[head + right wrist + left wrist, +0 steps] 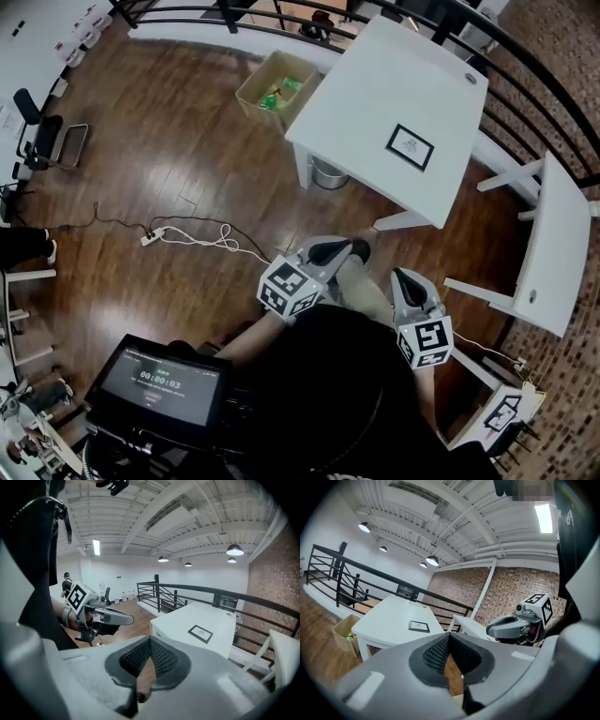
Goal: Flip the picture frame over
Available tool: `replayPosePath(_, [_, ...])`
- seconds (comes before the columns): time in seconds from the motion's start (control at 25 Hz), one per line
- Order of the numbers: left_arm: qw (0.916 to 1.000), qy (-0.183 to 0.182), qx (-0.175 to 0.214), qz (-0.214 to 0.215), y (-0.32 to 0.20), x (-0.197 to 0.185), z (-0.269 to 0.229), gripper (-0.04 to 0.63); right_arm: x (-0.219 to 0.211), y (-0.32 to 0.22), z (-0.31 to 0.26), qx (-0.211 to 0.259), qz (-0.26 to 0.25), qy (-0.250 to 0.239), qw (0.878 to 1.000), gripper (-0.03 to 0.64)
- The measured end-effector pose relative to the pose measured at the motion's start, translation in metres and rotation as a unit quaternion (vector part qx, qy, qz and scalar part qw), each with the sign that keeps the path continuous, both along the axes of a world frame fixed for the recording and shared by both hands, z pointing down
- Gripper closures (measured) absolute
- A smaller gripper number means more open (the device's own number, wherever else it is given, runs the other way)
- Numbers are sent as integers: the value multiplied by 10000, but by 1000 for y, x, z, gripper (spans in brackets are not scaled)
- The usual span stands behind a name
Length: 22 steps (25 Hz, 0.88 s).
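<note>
A small black picture frame point(410, 147) with a white mat lies flat on the white table point(375, 94), picture side up. It also shows far off in the left gripper view as the frame point(419, 626) and in the right gripper view as the frame point(201, 633). Both grippers hang well short of the table, close to my body. My left gripper point(356, 248) is shut with nothing in it, jaws point(449, 637) pressed together. To its right, my right gripper point(405, 275) is also shut and empty, as its own view point(150, 644) shows.
A cardboard box point(277, 89) with green items stands on the wooden floor left of the table, and a bin point(328, 173) under it. A second white table point(553, 248) is at the right. A black railing point(525, 56) runs behind. A power strip point(155, 236) and cable lie on the floor.
</note>
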State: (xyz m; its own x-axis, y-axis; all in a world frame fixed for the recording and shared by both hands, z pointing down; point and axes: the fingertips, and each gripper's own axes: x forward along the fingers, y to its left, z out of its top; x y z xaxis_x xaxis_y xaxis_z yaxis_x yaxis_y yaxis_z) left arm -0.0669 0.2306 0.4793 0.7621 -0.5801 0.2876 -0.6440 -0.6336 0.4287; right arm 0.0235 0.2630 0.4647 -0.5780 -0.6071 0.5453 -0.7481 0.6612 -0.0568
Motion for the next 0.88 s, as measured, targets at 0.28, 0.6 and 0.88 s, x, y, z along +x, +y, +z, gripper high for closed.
replayPosePath(0.28, [10000, -69, 52, 17, -43, 10, 7, 581, 10, -50, 22, -109, 97, -154, 9998, 624])
replayPosePath(0.6, [9988, -478, -113, 63, -108, 26, 19, 581, 38, -143, 17, 71, 252, -528, 9983, 624])
replayPosePath(0.88, [9981, -576, -52, 221, -165, 66, 13, 581, 89, -193, 25, 4, 503, -688, 9964, 624])
